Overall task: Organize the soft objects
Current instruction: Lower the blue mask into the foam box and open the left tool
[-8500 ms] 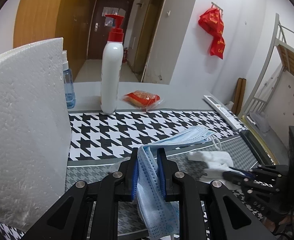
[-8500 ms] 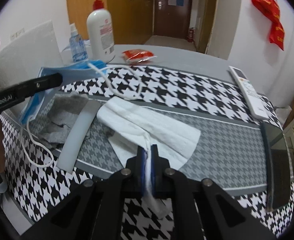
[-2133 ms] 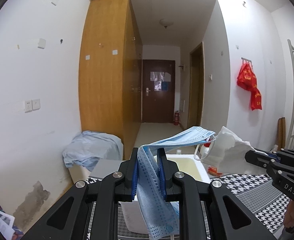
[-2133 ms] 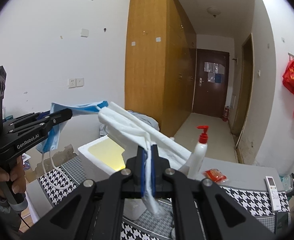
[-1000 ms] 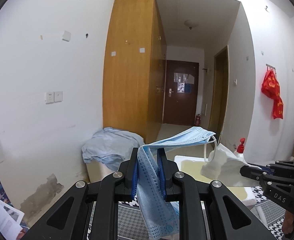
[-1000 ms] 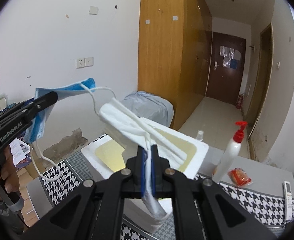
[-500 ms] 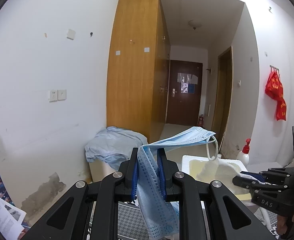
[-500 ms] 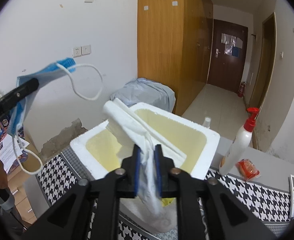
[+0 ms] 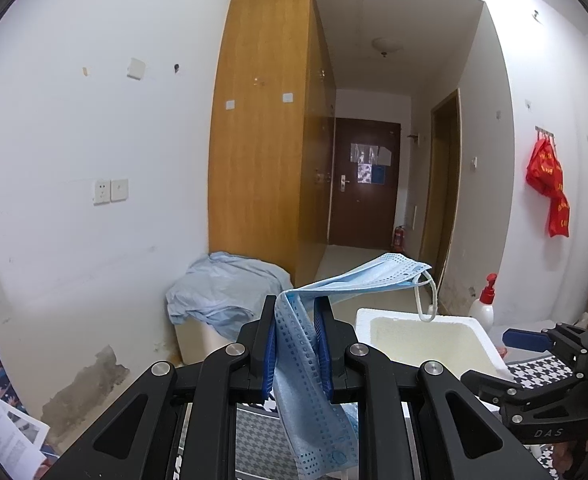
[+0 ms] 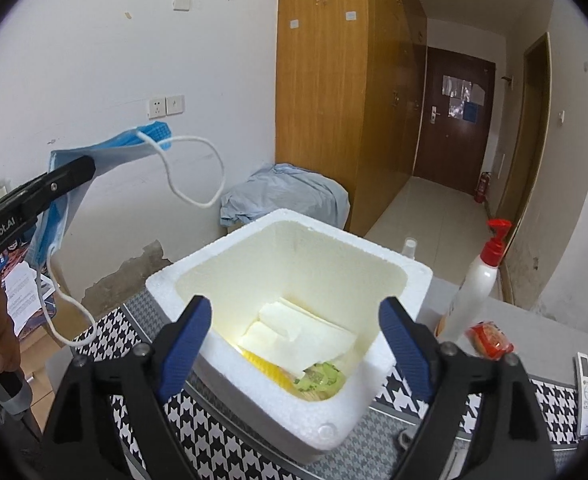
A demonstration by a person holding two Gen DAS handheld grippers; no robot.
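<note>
My left gripper is shut on a blue face mask, which hangs from the pads with its white ear loop dangling. In the right wrist view the same mask is held up at the left, apart from the box. A white foam box stands on the houndstooth cloth. A folded white cloth lies inside it on yellow and green items. My right gripper hovers over the box's near rim with its jaws opening wide and nothing between them.
A white pump bottle with a red head and a red snack packet stand right of the box. A remote control lies at the far right. A pale blue cloth pile sits behind the box against the wall.
My right gripper opened and the white cloth dropped from it into the foam box. The left gripper kept still with the mask.
</note>
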